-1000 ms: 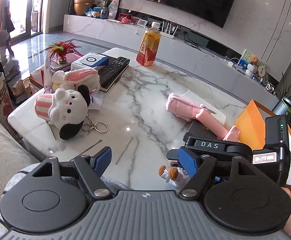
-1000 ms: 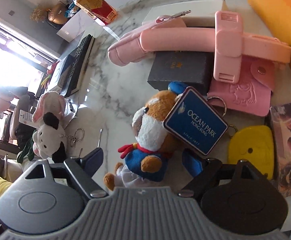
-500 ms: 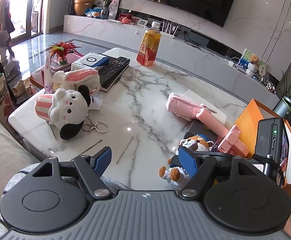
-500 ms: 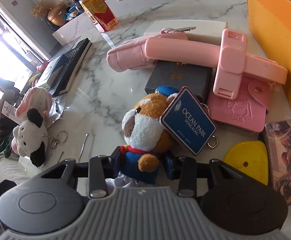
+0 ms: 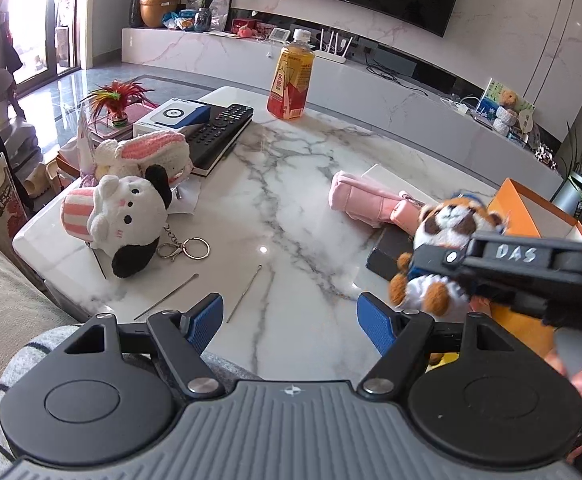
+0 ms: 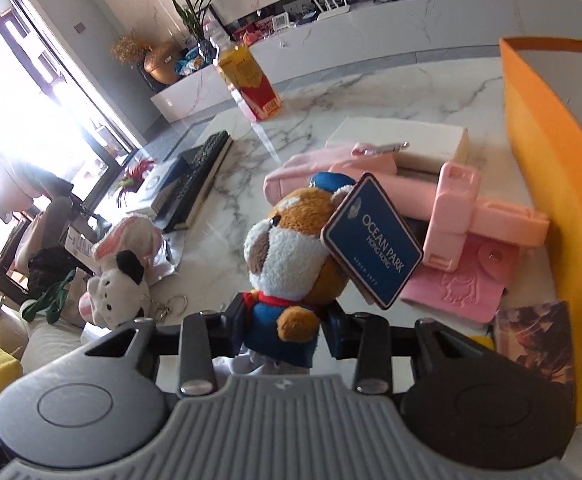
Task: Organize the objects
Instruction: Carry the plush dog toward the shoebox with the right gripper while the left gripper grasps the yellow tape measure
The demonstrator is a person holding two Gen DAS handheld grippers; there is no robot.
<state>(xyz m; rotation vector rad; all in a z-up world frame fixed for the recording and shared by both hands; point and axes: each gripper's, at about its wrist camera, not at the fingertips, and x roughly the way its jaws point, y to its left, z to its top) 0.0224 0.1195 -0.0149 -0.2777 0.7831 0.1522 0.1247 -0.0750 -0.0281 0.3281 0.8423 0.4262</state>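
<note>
The right claw (image 6: 283, 320) is clamped narrow on the plush dog (image 6: 291, 256), gripping its blue-clad body so the head and the blue tag (image 6: 373, 240) stand free above the fingers; a hold that low looks chosen to keep the soft toy from folding over and to leave the tag dangling clear. In the left view the dog (image 5: 443, 248) hangs off the counter (image 5: 291, 184), raised above the dark box (image 5: 387, 252) under it. Just past the claw lie the pink pouch (image 6: 457, 288), the pink holder (image 6: 475, 208) and a pink case (image 6: 331, 168), crowded against one another, with a white box (image 6: 403, 140) behind them. To the claw's right rises the wall of the orange box (image 6: 551, 184), probably the place the toy is bound for, since it stands open and closest. The left claw (image 5: 291, 320) is spread wide and holds nothing, waiting low at the counter's near edge, likely kept out of the way. Beyond it lie two thin metal picks (image 5: 245, 294), a key ring (image 5: 195, 248) and the panda plush (image 5: 127, 216) to its left, then the remote (image 5: 221, 132) and the bottle (image 5: 291, 80) at the far end.
</note>
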